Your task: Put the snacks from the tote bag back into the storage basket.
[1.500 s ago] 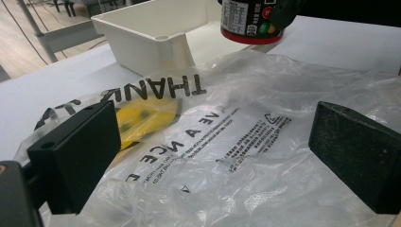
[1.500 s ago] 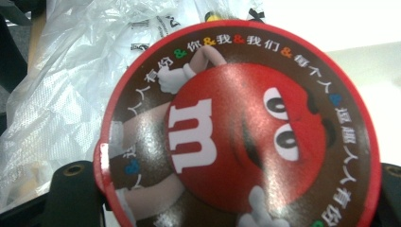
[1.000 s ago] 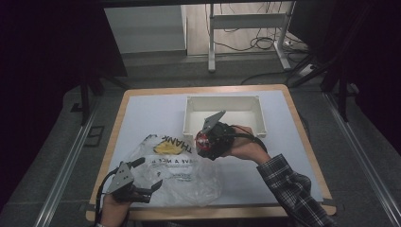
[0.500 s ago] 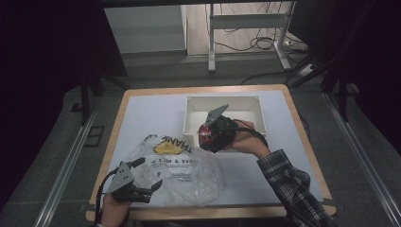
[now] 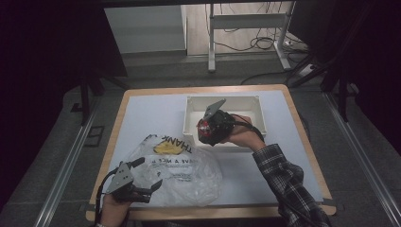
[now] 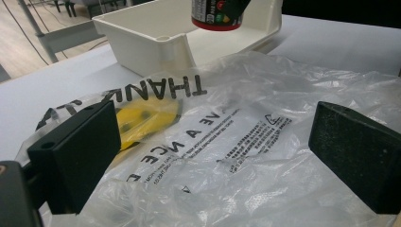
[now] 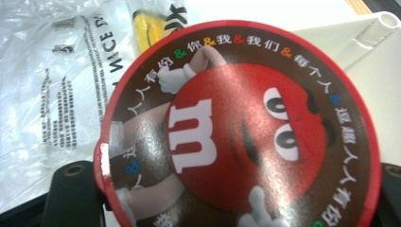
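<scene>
M&M's candy tub [image 7: 236, 127], red lid facing camera, clamped in right gripper [image 5: 208, 134], held above front-left corner of white bin [image 5: 255, 106], not touching it. Left gripper [image 5: 150, 187] jaws spread wide, nothing gripped, resting on near edge of clear plastic bag [image 6: 246, 142], which lies just in front of bin with a yellow item [image 6: 146, 116] inside.

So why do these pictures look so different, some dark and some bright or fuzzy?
High view: dim, dark surroundings, the table lit. Left gripper view: the plastic bag is sharp with soft glare; the near jaws blur. Right gripper view: the candy tub sits so close that it looks soft, with sheen.
</scene>
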### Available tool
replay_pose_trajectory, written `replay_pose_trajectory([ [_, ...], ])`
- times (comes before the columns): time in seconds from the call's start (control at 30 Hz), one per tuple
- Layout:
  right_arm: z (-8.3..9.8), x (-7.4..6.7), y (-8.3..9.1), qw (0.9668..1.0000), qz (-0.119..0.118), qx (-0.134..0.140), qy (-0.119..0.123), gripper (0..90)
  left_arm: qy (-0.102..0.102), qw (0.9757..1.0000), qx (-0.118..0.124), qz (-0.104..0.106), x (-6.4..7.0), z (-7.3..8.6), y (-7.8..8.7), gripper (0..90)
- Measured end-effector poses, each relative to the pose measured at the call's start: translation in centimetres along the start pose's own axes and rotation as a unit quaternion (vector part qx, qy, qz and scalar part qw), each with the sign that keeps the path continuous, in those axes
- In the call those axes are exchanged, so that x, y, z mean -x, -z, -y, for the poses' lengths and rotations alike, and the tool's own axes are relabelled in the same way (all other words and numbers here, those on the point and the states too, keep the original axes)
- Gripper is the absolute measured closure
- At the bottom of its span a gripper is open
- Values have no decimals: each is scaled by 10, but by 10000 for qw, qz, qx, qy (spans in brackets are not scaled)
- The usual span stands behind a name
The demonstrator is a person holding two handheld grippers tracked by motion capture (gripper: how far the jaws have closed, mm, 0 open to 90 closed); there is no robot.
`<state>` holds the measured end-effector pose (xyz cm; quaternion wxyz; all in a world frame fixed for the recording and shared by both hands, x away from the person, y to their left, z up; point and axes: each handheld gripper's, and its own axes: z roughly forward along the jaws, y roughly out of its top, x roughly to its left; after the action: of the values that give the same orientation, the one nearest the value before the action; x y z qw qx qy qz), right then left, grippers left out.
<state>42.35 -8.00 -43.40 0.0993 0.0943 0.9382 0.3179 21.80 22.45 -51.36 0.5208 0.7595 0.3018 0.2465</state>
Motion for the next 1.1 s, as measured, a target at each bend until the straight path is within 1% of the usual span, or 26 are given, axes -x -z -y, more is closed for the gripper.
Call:
replay_pose_trajectory([
  [0.07,0,3,-2,10000,-6,40,-20,258,1,10000,1,-1,0,0,0,29],
  [0.2,1,7,-6,10000,3,-1,-17,257,1,10000,5,-5,0,0,0,29],
  [0.6,-2,21,-14,10000,42,47,-69,257,24,10000,47,-40,0,0,1,29],
  [0.73,-2,24,-17,9999,14,83,-99,257,16,10000,47,-51,0,0,1,29],
  [0.87,-2,28,-22,10000,16,52,-58,257,15,10000,48,-55,0,0,1,29],
  [1.1,-2,35,-33,9999,-11,56,-106,257,15,10000,48,-48,0,0,1,29],
])
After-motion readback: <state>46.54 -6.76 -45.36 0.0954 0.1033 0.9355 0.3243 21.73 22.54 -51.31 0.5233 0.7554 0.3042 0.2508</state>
